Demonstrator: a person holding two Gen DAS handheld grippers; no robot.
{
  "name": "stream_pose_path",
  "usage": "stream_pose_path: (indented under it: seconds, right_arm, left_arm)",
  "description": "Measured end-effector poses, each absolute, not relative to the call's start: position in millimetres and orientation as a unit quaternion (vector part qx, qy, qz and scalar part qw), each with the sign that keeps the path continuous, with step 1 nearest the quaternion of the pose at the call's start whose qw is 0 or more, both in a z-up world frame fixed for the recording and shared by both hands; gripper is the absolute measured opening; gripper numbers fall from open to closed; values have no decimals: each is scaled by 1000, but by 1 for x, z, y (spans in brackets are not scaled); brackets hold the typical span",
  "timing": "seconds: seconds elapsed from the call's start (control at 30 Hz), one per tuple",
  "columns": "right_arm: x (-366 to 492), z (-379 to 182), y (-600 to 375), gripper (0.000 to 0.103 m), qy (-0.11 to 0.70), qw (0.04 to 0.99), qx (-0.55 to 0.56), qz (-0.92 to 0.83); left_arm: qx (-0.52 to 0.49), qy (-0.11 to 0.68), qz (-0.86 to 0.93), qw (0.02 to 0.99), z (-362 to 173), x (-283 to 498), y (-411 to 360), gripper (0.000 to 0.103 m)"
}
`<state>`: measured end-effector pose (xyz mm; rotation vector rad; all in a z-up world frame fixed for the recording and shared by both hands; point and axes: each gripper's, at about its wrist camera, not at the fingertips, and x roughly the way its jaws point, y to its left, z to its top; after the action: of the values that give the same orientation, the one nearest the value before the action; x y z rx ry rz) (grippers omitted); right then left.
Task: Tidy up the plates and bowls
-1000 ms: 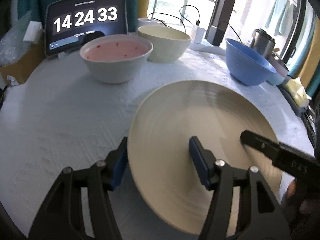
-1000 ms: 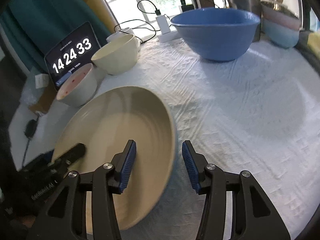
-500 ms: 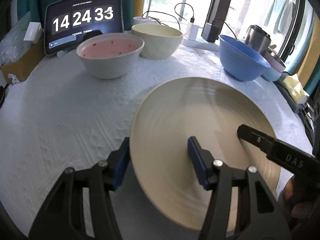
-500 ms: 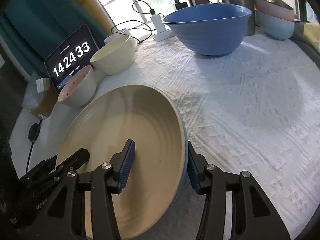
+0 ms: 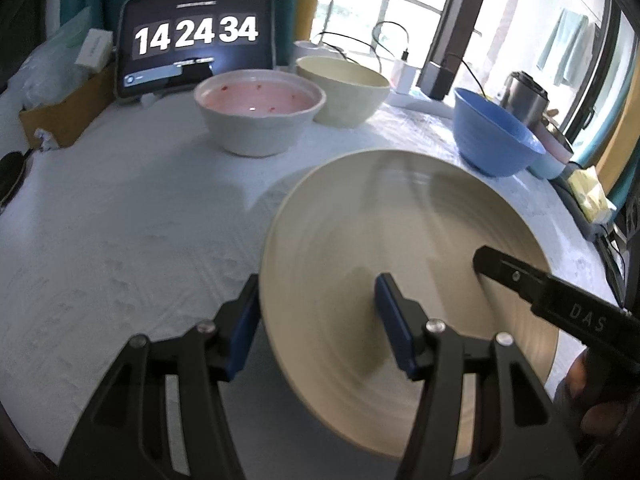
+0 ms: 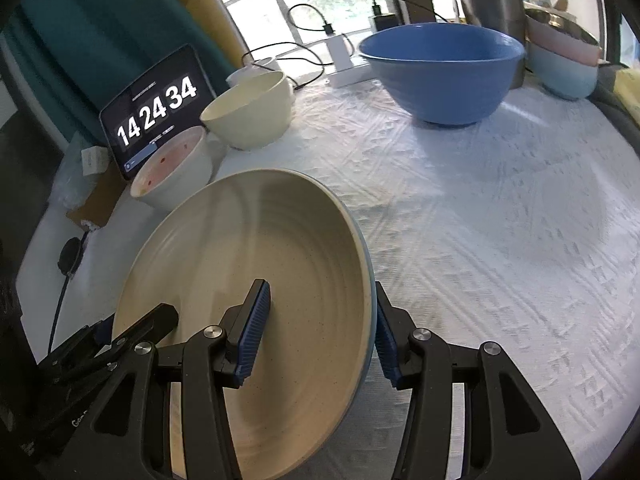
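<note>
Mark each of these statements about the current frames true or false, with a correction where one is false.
1. Both grippers straddle the rim of the beige plate. True: the left gripper and right gripper each have one finger inside and one outside.
2. The blue bowl is stacked inside the cream bowl. False: they stand apart on the white cloth.
3. The tablet reads 14 24 34. True.
4. The bowl with the pink inside is upside down. False: it stands upright, opening up.
5. The plate holds food. False: it looks bare.
</note>
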<state>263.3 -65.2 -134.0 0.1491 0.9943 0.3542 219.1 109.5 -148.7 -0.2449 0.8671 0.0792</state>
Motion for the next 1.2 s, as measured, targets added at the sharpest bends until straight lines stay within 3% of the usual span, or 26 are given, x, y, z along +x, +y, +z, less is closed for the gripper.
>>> stream_pose_path:
  seconds: [1.2]
  right_arm:
    - [287,-152,66,54,501,836,11,222]
  left_arm:
    - [-156,410,101,893,-158,197,230,58]
